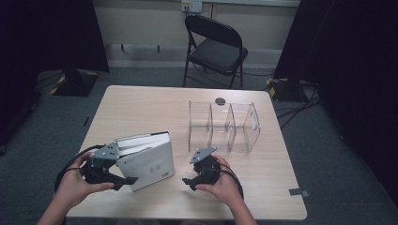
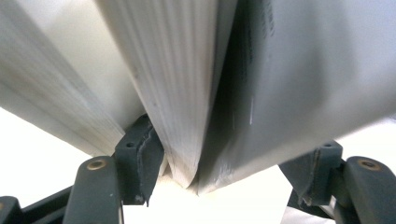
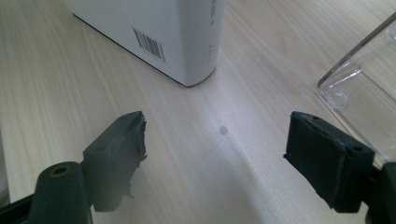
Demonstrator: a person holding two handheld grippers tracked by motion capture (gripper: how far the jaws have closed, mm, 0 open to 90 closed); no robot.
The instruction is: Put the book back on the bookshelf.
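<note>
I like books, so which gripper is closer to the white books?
Left. The left gripper is right at the white books, jaws around part of them. The right gripper is off to their side, open over the table.

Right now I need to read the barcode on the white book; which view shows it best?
The right gripper view: the barcode sits sharp on the book. The high view shows the whole book too small; the left gripper view shows page edges.

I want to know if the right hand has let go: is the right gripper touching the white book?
Apart. The right gripper view shows the right gripper with open jaws over bare table, the white book farther off.
</note>
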